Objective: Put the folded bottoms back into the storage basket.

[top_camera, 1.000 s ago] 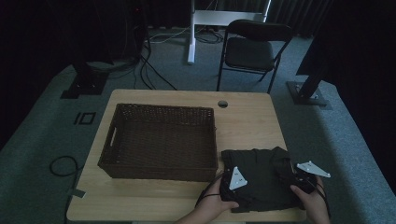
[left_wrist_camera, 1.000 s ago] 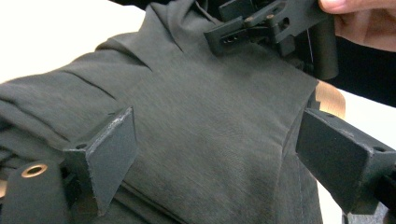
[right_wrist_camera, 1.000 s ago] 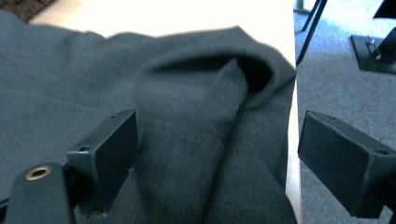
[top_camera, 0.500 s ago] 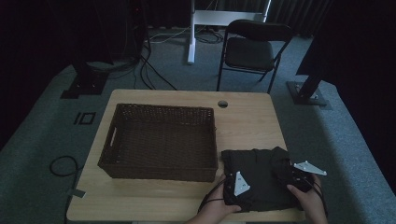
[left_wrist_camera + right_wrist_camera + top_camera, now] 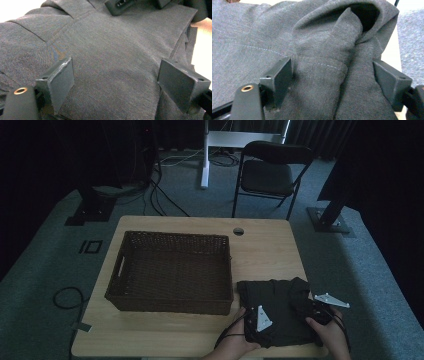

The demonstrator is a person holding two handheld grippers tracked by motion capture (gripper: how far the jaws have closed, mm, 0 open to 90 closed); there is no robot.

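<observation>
One counter carried everything, its near edge cut off at the bottom of the high view along with most of my forearms. One brown wicker basket sat on its left half, and the dim light made the inside hard to read. One dark garment, folded into a rough square, lay on the near right corner of the counter, just beside the basket's right wall; from above it was nearly black and its folds barely showed. Behind the counter stood one folding chair on the carpet.

Two grippers were mine. My left gripper rested on the garment's near left part, jaws set wide apart with flat grey cloth spread between them; whether the pads pressed into it I could not tell. My left hand was partly cut off by the frame.

My right gripper sat at the garment's right edge, jaws also wide, straddling a raised, rolled fold whose dark hollow opened at the top. The pads stood close beside that fold, not closed on it. My right hand wrapped the handle, hiding most of it.

One small round hole marked the counter's far side.
</observation>
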